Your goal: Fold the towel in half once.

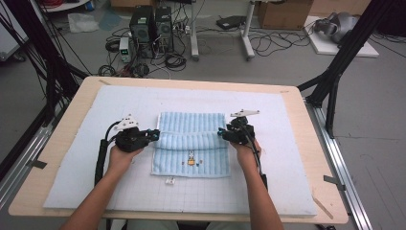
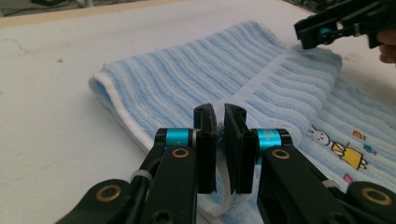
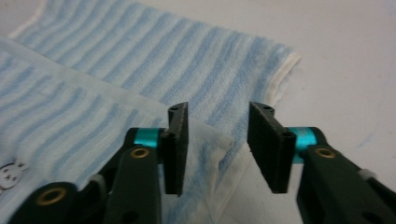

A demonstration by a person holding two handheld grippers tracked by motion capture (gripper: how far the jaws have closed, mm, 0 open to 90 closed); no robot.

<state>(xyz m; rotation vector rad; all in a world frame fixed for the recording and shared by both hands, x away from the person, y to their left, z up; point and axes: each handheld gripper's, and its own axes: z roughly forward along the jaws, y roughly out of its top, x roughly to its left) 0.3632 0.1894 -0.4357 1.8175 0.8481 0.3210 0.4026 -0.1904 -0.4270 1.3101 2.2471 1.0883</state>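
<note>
High view: blue striped towel lay flat mid-surface on the white mat, far part already folded over toward the person so a doubled band ran across the middle; the near part with the little cartoon print was still single layer. Left tool sat at the towel's left edge, right tool at the right edge, both at the ends of that folded band. Left gripper view: left tool jaws were pressed nearly together, pinching the towel's white-hemmed edge between the pads; the other tool showed up top right over the far edge. Right gripper view: right tool jaws were spread, straddling the towel's top-layer corner, pads not yet pressing on the cloth as far as I could tell. My read: first fold done, left side gripped, right side grip pending. Left to do: close the right tool on its corner, then carry both corners over for the next fold. Roughly half done.
</note>
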